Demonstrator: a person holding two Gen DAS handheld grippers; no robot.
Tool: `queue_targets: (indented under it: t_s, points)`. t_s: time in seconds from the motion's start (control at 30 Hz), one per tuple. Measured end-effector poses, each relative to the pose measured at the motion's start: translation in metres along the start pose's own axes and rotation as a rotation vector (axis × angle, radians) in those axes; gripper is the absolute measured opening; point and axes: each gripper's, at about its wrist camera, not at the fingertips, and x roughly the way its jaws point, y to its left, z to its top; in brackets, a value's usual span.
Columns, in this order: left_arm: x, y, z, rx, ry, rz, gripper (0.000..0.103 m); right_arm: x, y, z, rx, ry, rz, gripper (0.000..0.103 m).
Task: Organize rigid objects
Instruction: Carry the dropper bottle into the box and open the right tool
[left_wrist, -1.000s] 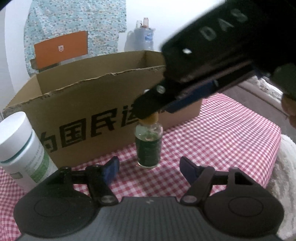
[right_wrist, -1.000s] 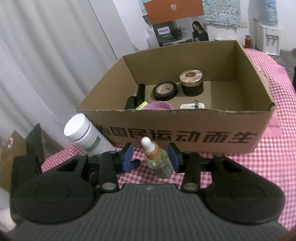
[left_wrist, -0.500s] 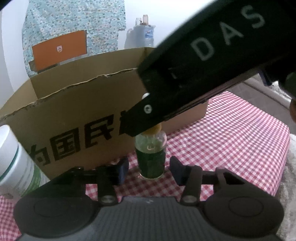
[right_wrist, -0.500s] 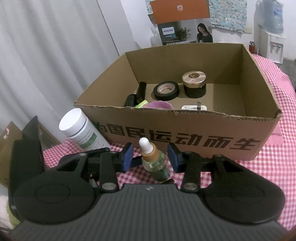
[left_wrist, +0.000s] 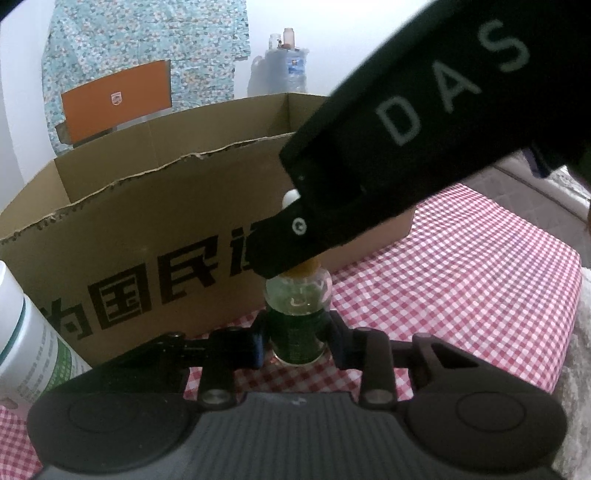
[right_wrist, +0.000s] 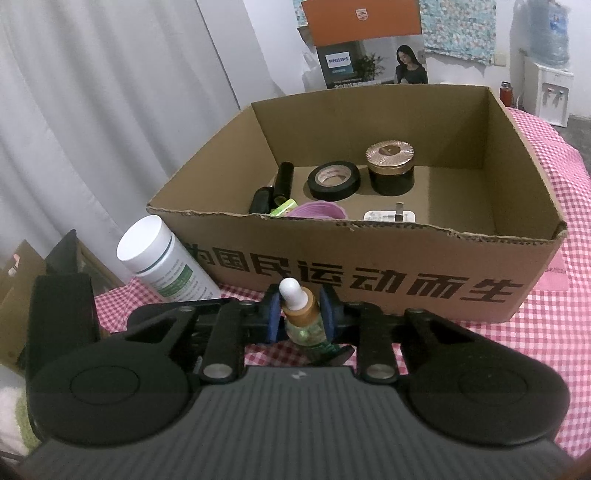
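The small clear glass dropper bottle (left_wrist: 297, 325) is pinched low by the left gripper (left_wrist: 297, 341) and at its amber collar by the right gripper (right_wrist: 300, 314), both just closed in; only the right wrist view shows the brown cardboard box (right_wrist: 369, 266) holding a black tape roll (right_wrist: 334, 181).

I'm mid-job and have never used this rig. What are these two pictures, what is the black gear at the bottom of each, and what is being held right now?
No robot arm here: a person holds a two-finger tool in each hand, and each tool has a fisheye camera looking along its fingers. The black gear at the bottom of each picture is that tool's own body.

The left view shows the left tool, its jaws just closed onto the glass body of a small dropper bottle. The big black shape marked DAS coming in from the upper right is the right tool.

The right view shows the right tool, its jaws just closed onto the same bottle's tan cap.

The bottle stands on a checked cloth, in front of a cardboard box that holds tape, a jar and other small items. A white tub stands beside the box.
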Motion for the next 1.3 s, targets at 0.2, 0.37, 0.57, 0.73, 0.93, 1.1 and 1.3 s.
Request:
queue_targets:
  t_s: [0.2,0.37,0.57,0.73,0.93,1.1,1.3]
  points:
    - [-0.007,-0.002,0.000,0.007,-0.008,-0.001,0.033,-0.005,-0.001,-0.001,0.004,-0.007,-0.003,0.021]
    - [-0.017,-0.002,0.003,0.006,-0.023,0.000,0.033,-0.012,0.004,-0.001,-0.004,-0.019,-0.005,0.021]
    - [-0.043,-0.003,0.016,0.013,-0.079,0.026,0.033,-0.034,0.018,0.007,-0.045,-0.058,0.000,0.021]
    - [-0.068,0.001,0.038,0.007,-0.140,0.045,0.033,-0.062,0.032,0.026,-0.108,-0.116,0.014,0.021]
    - [-0.079,0.005,0.075,-0.002,-0.175,0.075,0.033,-0.090,0.041,0.059,-0.191,-0.173,0.041,0.021]
    - [-0.060,0.015,0.106,-0.057,-0.130,0.037,0.033,-0.093,0.031,0.089,-0.222,-0.167,0.046,0.020]
    - [-0.019,0.027,0.124,-0.126,-0.044,-0.010,0.033,-0.067,-0.010,0.125,-0.145,-0.085,0.066,0.020]
